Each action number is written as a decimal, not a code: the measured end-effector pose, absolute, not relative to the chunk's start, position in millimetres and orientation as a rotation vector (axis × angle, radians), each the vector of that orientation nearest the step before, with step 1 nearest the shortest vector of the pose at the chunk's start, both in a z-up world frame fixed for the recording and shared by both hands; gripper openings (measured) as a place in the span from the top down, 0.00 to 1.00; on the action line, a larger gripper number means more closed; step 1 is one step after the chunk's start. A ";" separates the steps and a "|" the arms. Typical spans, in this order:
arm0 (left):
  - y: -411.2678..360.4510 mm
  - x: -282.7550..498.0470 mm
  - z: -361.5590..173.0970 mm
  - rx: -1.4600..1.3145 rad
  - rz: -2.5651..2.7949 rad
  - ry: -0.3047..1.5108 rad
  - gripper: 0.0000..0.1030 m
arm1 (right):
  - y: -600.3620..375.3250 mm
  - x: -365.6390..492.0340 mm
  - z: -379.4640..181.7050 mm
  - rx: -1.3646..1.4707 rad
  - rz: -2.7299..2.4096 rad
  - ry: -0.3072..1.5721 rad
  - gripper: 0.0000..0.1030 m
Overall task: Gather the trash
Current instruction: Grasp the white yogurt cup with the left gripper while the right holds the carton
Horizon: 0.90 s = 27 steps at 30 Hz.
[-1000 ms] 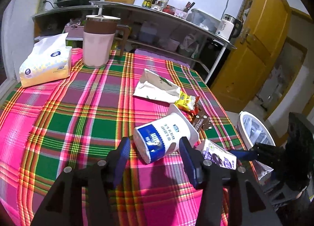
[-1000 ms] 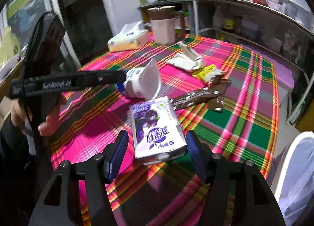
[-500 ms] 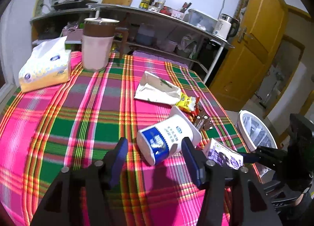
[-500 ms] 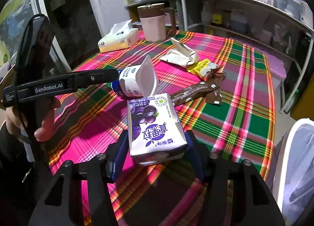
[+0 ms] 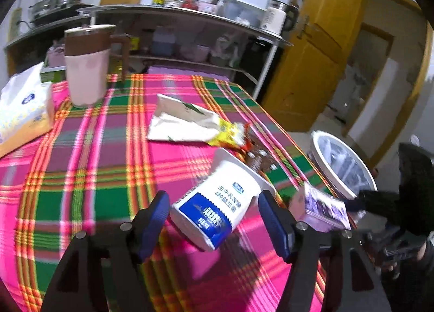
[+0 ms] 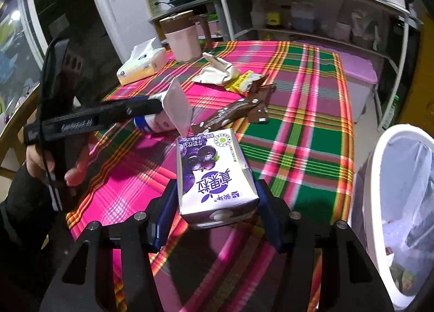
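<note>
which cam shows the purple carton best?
Right wrist: the purple carton fills the centre, printed face sharp, sitting between the right gripper's pads. Left wrist catches it only at the right edge, small and motion-blurred, near the bin.

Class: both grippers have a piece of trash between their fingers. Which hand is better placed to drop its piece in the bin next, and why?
Right. Its gripper clamps the carton, with the bin just beside it. The left gripper only straddles the cup, farther away.

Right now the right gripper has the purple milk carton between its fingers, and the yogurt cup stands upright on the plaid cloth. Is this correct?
Not quite. The yogurt cup does not stand upright: it lies tipped on its side on the plaid cloth, as the left wrist view shows. The rest holds: the right gripper has the purple milk carton between its fingers.
</note>
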<state>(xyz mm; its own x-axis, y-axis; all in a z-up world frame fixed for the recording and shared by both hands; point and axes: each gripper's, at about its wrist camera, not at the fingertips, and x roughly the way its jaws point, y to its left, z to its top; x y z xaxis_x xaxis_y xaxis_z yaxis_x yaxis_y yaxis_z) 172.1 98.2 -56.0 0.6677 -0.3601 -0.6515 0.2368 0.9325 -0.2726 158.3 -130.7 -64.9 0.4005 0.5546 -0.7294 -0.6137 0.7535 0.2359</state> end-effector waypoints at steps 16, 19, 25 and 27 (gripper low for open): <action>49.2 150.3 -52.2 -0.082 -0.338 0.781 0.56 | -163.5 151.0 -52.2 0.007 0.659 0.849 0.44; 44.5 151.3 -52.5 -0.088 -0.323 0.783 0.56 | -169.6 147.8 -51.4 0.017 0.648 0.843 0.44; 34.2 148.5 -52.3 -0.091 -0.302 0.789 0.57 | -180.9 143.2 -49.6 0.036 0.625 0.830 0.44; 30.9 146.5 -52.1 -0.093 -0.298 0.788 0.57 | -184.6 141.9 -48.8 0.045 0.617 0.825 0.44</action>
